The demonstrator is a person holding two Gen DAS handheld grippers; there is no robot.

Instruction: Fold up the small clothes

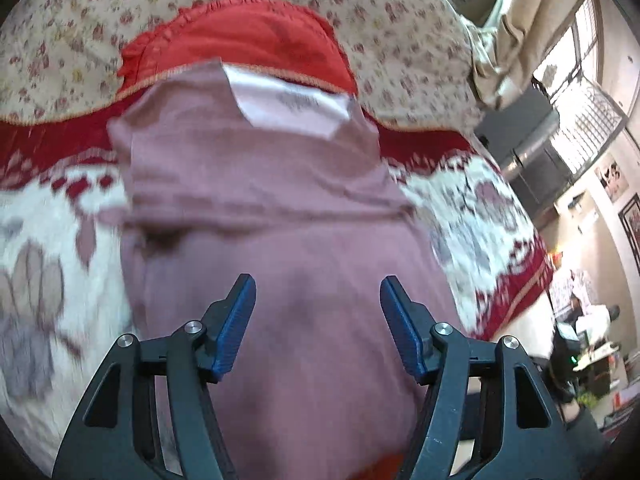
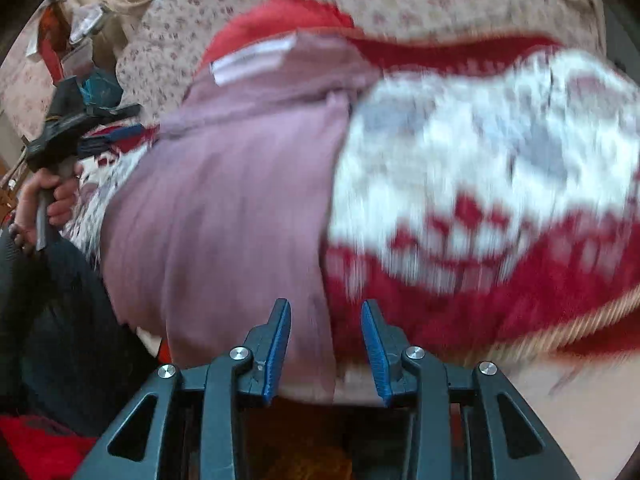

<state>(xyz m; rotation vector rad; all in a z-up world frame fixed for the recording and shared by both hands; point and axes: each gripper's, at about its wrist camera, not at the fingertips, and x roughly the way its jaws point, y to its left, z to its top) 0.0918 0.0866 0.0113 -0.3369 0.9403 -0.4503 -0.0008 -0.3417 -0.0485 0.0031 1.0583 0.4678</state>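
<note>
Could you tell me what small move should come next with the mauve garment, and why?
Probably close the right gripper on the near edge of the mauve garment. Both grippers are open and hold nothing; the garment lies flat on the red-and-white blanket, and its near edge sits between the right gripper's pads, while the left gripper hovers over its middle.

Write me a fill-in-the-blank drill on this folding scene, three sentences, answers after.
1. The folded garment under the left gripper is ____ in colour.
2. The white label lies at the garment's ____ end, towards the red cloth.
3. The right gripper has its jaws ____, with nothing pinched between them.

Answers: pink; far; open
</note>
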